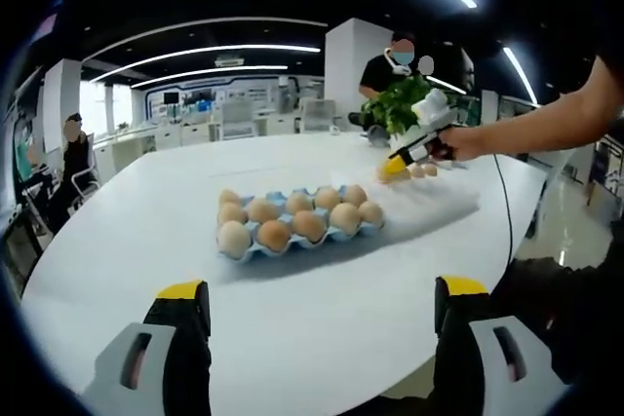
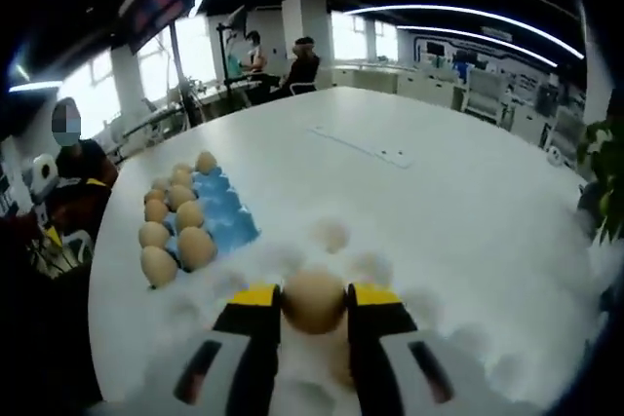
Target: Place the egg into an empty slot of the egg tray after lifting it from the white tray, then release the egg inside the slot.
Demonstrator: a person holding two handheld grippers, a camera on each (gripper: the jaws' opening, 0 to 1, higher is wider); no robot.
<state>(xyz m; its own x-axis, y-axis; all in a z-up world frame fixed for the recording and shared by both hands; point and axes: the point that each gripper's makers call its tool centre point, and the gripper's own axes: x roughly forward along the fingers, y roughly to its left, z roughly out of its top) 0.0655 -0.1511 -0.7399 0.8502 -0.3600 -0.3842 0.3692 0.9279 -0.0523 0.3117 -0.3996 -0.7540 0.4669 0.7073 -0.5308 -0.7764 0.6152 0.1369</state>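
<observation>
Item: egg (image 2: 314,300), held between the jaws of your right tool (image 2: 314,311), which is closed on it over the white tray (image 2: 458,348), another egg (image 2: 331,234) lying just beyond. Item: blue egg tray (image 2: 226,211) on the table (image 2: 409,192), to the left and ahead of your right tool, its near rows filled, its bare slots on the side facing you. Item: your left tool (image 1: 322,314), jaws spread, holding nothing, facing the egg tray's long side. Judgement: carry the egg leftward; the right tool is the nearer.
</observation>
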